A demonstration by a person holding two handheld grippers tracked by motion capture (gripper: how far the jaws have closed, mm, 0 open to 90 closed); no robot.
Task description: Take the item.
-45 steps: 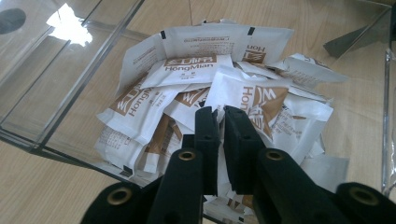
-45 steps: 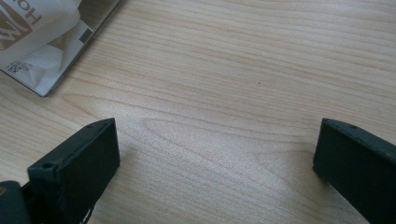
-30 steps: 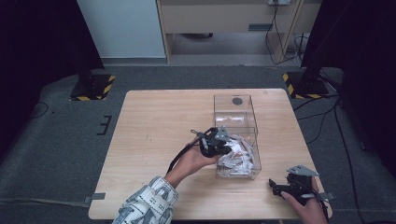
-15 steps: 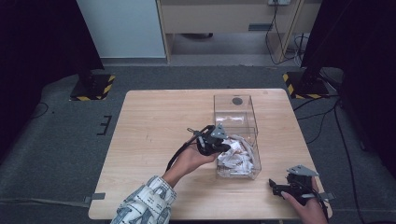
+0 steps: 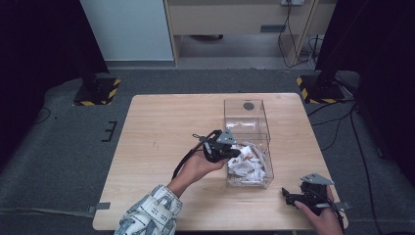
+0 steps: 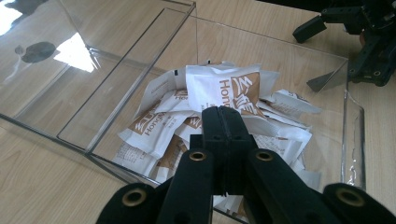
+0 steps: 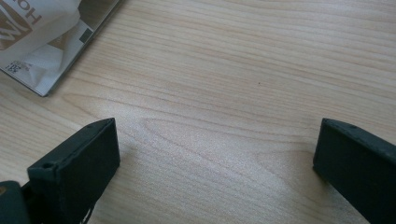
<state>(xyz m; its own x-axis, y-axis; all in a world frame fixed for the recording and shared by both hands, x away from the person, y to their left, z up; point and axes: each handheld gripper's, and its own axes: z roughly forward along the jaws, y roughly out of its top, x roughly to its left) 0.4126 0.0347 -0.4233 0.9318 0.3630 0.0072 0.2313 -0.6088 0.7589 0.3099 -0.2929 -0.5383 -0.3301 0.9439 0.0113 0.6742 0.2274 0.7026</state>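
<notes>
Many small white and brown packets [image 6: 219, 100] lie heaped in a clear plastic box [image 5: 247, 142] on the wooden surface [image 5: 161, 127]. The heap sits in the end of the box nearest the person, and the far end is bare. The box has no lid on, so the packets can be reached from above.

The left tongs [image 5: 234, 152] hang over the near left edge of the box, right above the heap. In the left gripper view the left tongs [image 6: 223, 122] have their two black jaws pressed tight together. No packet can be seen between them; they seem to hold nothing. They point down at the top packet, the one with brown letters on it, so this hand is probably picking from the heap or has just let one go.

The right tongs [image 5: 288, 197] rest low near the front right corner of the surface, well apart from the heap. In the right gripper view the right tongs [image 7: 215, 154] are spread wide, with only bare wood between the jaws. One corner of the box shows at the top left there. This hand looks like it is waiting out of the way.
</notes>
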